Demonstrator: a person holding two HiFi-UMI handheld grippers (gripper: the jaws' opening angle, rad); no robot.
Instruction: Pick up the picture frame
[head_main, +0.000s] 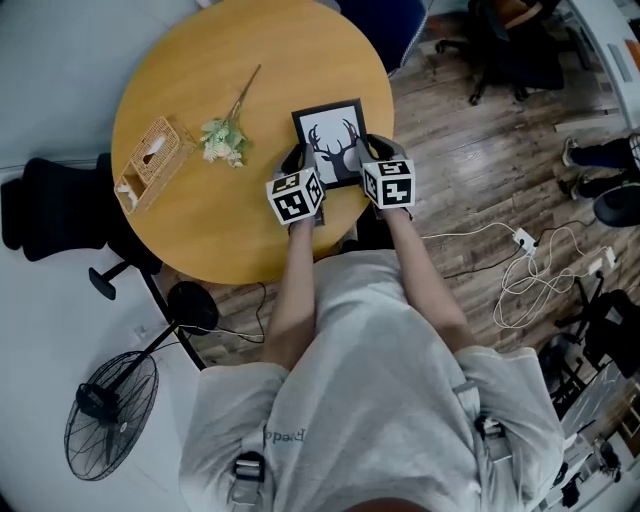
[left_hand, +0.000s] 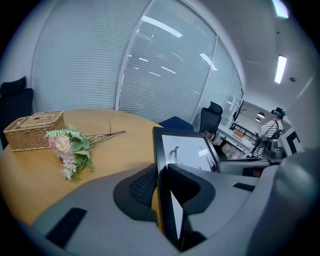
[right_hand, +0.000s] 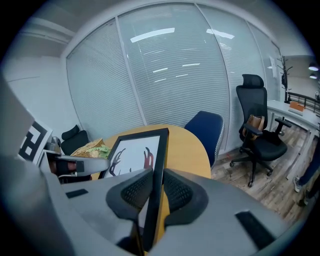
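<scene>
At the near side of the round wooden table (head_main: 200, 90), the black picture frame (head_main: 333, 135) with its deer print is gripped from both sides. The left gripper (head_main: 298, 160) pinches its left edge and the right gripper (head_main: 374, 152) pinches its right edge. Flowers (head_main: 222, 140) and a wicker basket (head_main: 150, 162) lie farther left on the table.

- The place was an office: glass partition walls (right_hand: 165, 65) with closed slatted blinds stood behind the table.
- A black swivel chair (right_hand: 257, 130) with a headrest and a blue chair (right_hand: 202, 132) stood near a round wooden table (head_main: 190, 60).
- Strip lights (left_hand: 281, 67) were set in the ceiling.
- Cables (head_main: 530, 285) and a power strip (head_main: 522, 238) lay on the plank floor (head_main: 470, 150), and a pedestal fan (head_main: 110, 400) stood by.
</scene>
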